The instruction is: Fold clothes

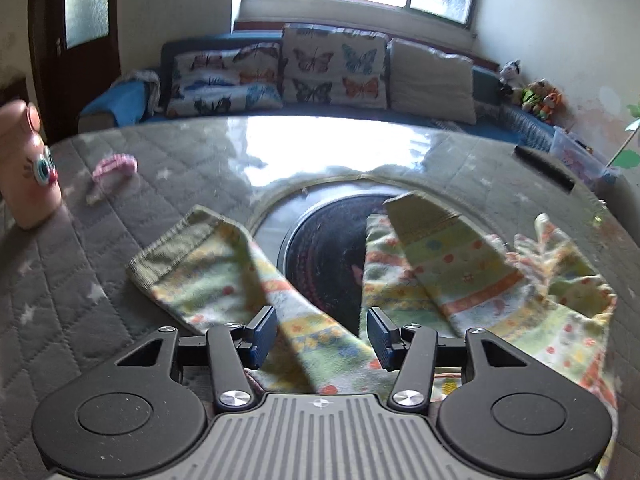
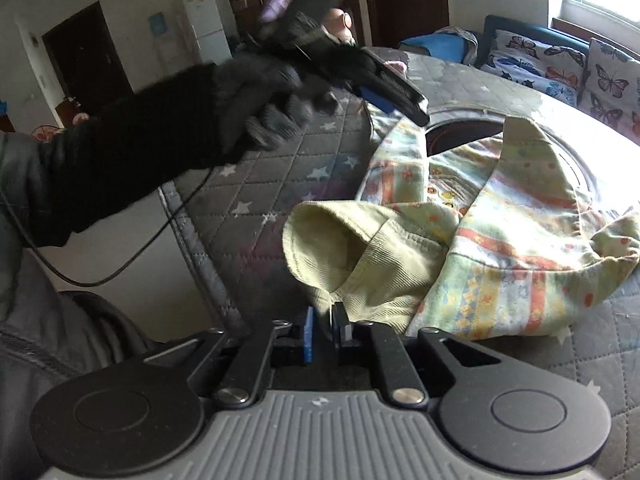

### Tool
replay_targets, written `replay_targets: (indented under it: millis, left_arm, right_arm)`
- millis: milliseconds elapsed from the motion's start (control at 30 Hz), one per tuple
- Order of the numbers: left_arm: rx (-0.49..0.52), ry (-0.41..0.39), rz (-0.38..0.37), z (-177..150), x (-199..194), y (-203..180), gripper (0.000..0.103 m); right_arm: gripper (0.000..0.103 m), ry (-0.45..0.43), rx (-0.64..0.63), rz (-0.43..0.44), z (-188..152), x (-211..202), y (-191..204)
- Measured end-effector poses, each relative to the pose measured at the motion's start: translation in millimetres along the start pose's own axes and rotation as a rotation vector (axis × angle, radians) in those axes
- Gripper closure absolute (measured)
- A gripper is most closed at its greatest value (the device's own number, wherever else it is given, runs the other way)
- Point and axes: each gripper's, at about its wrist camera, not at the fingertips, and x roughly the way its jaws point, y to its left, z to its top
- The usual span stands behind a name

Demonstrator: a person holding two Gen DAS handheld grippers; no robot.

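Observation:
A small patterned garment (image 1: 460, 276) in pale green, yellow and orange lies rumpled on the grey quilted table cover (image 1: 80, 280), one leg or sleeve (image 1: 208, 264) stretched to the left. My left gripper (image 1: 322, 336) hovers open just above its middle, with nothing between the blue pads. In the right wrist view that left gripper (image 2: 400, 100), held by a black-gloved hand (image 2: 272, 108), hangs over the garment's far side. My right gripper (image 2: 325, 328) is shut on the garment's ribbed pale green cuff (image 2: 340, 256) at the table's near edge.
A round dark disc (image 1: 324, 240) sits in the table's middle, partly under the cloth. On the left stand a pink bottle with eyes (image 1: 28, 168) and a pink hair band (image 1: 114, 168). A black remote (image 1: 546, 168) lies far right. A sofa with butterfly cushions (image 1: 332, 68) is behind. A cable (image 2: 120, 272) hangs below the sleeve.

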Motion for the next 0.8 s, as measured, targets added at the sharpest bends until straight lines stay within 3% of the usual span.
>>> replay_targets:
  millis: [33, 100, 200, 267, 333, 533, 800]
  left_arm:
    - [-0.006, 0.012, -0.005, -1.5, 4.1, 2.1, 0.053]
    - [-0.016, 0.033, -0.014, -4.8, 11.5, 6.1, 0.074]
    - [-0.026, 0.039, -0.017, -10.1, 12.8, 11.5, 0.094]
    - [-0.037, 0.036, -0.017, -12.8, 9.8, 14.7, 0.097]
    - [-0.038, 0.028, -0.013, -15.1, 3.4, 17.5, 0.099]
    - [-0.01, 0.0, 0.003, -18.0, -18.6, 22.2, 0.1]
    - [0.026, -0.024, -0.009, -10.6, -25.1, 18.9, 0.094]
  right_arm:
    - [0.084, -0.009, -0.004, 0.002, 1.2, -4.2, -0.4]
    - [0.075, -0.039, -0.011, -0.034, 8.3, -11.0, -4.5]
    - [0.07, -0.091, 0.0, -0.108, 22.1, -16.9, -16.4]
    - [0.068, -0.119, 0.025, -0.173, 35.3, -11.6, -32.5]
    - [0.059, -0.136, 0.055, -0.24, 48.5, -2.1, -51.9]
    - [0.058, -0.142, 0.168, -0.392, 81.3, 34.1, -116.9]
    - [0.052, -0.103, 0.282, -0.467, 91.3, 78.8, -184.9]
